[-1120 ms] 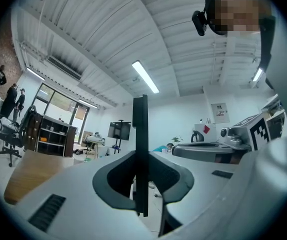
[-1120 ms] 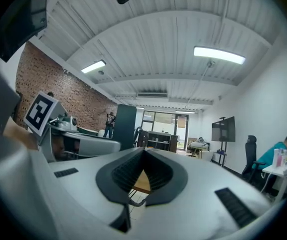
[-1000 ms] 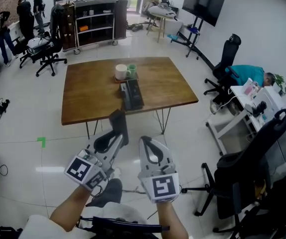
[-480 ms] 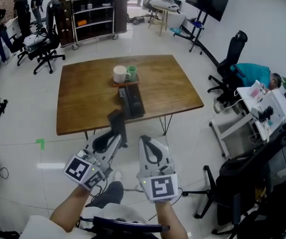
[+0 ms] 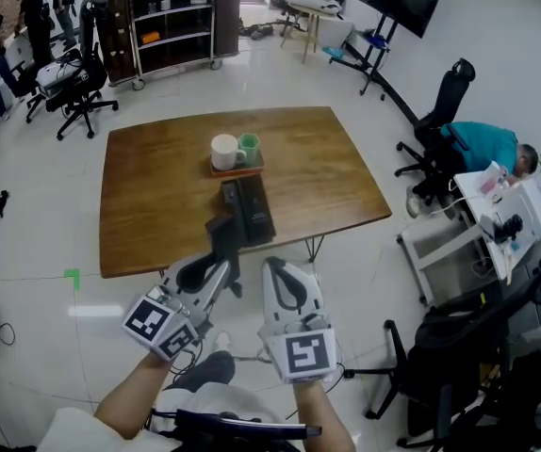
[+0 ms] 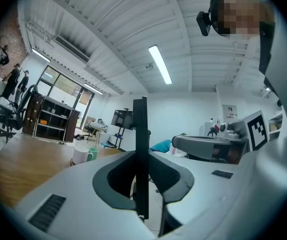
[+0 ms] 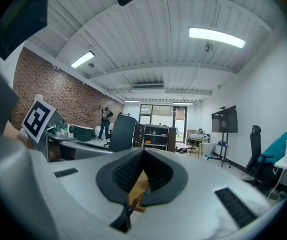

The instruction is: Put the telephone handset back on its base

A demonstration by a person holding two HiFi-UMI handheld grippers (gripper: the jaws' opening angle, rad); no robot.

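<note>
A black telephone base (image 5: pixel 250 207) lies on the brown wooden table (image 5: pixel 157 205), near its front edge. My left gripper (image 5: pixel 220 266) is shut on the black handset (image 5: pixel 223 236), which stands upright out of the jaws just short of the table's front edge. In the left gripper view the handset (image 6: pixel 140 149) shows edge-on as a thin dark slab between the pads. My right gripper (image 5: pixel 277 267) hovers beside the left one over the floor, its jaws shut on nothing. The right gripper (image 7: pixel 142 168) shows its pads together, with a bit of coiled cord (image 7: pixel 132 204) below them.
A white mug (image 5: pixel 223 151) and a green cup (image 5: pixel 249 146) stand on a small tray behind the base. Office chairs (image 5: pixel 440 111) and a white desk (image 5: pixel 459 224) stand to the right. A shelf cart (image 5: pixel 172 17) and several people are at the back.
The table has come nearer in the head view. Both grippers have moved toward it side by side, and the handset stays in the left jaws.
</note>
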